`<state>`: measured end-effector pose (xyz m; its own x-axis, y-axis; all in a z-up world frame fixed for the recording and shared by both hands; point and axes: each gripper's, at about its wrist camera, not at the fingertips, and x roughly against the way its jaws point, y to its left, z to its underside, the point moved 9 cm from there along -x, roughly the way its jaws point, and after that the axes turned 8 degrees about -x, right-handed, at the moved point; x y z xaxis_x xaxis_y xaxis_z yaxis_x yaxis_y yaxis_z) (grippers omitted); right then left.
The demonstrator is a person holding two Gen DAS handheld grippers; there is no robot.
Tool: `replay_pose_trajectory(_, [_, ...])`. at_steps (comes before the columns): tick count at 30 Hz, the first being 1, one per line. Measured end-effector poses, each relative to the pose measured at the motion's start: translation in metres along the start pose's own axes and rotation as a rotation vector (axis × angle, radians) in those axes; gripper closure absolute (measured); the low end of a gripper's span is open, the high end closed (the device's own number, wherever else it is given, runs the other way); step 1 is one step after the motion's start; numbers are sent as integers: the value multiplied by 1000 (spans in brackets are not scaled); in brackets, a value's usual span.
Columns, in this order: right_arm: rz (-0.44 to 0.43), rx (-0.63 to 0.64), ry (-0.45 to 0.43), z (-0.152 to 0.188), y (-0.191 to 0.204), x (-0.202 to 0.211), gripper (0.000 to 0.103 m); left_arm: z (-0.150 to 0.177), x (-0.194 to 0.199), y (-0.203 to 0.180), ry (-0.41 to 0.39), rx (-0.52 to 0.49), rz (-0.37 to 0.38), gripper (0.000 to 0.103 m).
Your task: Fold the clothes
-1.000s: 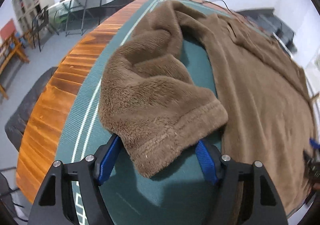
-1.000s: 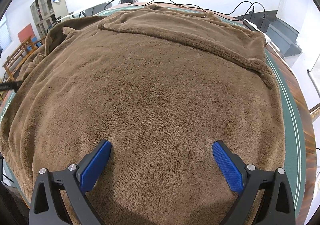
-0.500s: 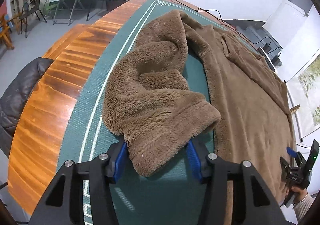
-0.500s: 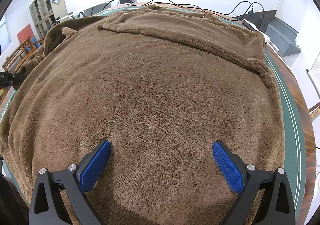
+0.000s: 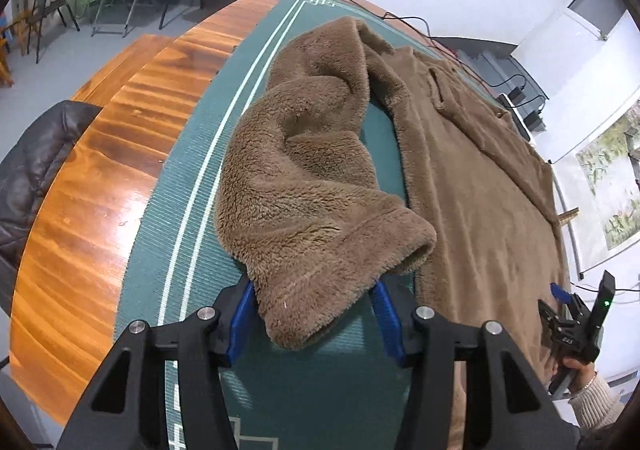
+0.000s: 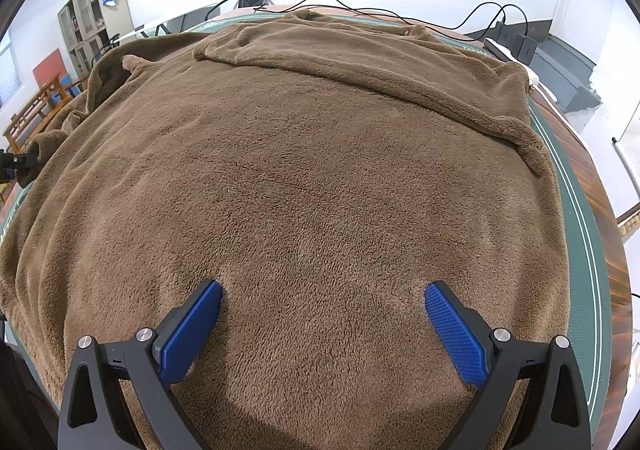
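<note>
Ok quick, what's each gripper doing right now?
Left gripper: shut on the brown sleeve cuff.
Right gripper: open, holding nothing, over the brown garment.

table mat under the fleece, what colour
Dark green mat with pale stripes near its edge; clearest in the left wrist view.

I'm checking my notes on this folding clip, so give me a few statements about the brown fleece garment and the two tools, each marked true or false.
1. The left tool is closed on the sleeve cuff. True.
2. The right tool grips a fold of the garment. False: it is open over flat fleece.
3. The garment lies on a green mat. True.
4. The table edge is white plastic. False: it is polished wood.
</note>
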<state>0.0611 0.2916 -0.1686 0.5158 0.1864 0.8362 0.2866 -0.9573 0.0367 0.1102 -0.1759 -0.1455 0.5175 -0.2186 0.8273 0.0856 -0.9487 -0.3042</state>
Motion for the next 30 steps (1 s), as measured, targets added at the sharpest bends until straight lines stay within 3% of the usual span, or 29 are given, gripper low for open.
replay_pose_trajectory(4, [2,-2,-1,-1,1,0,1,0,2,-1,-4,-15,6,45])
replay_pose_trajectory(8, [1,0,-1,-1,0,0,1,0,3,5,3,31,47,45])
replay_pose_trajectory(13, [3,-2,-2,-1,1,0,1,3,0,10,23,78,74,40])
replay_pose_trajectory(15, [4,-3,-2,-1,1,0,1,5,-1,10,27,88,82,34])
replay_pose_trajectory(22, [4,-2,-2,-1,0,0,1,1,5,21,-34,85,-13,33])
replay_pose_trajectory(25, [3,-1,-2,-1,0,0,1,-6,1,20,-53,45,-76,50])
replay_pose_trajectory(27, [4,-1,-2,-1,0,0,1,-11,-3,19,-60,19,-125,70])
replay_pose_trajectory(30, [4,-2,-2,-1,0,0,1,-22,8,17,-109,17,-145,84])
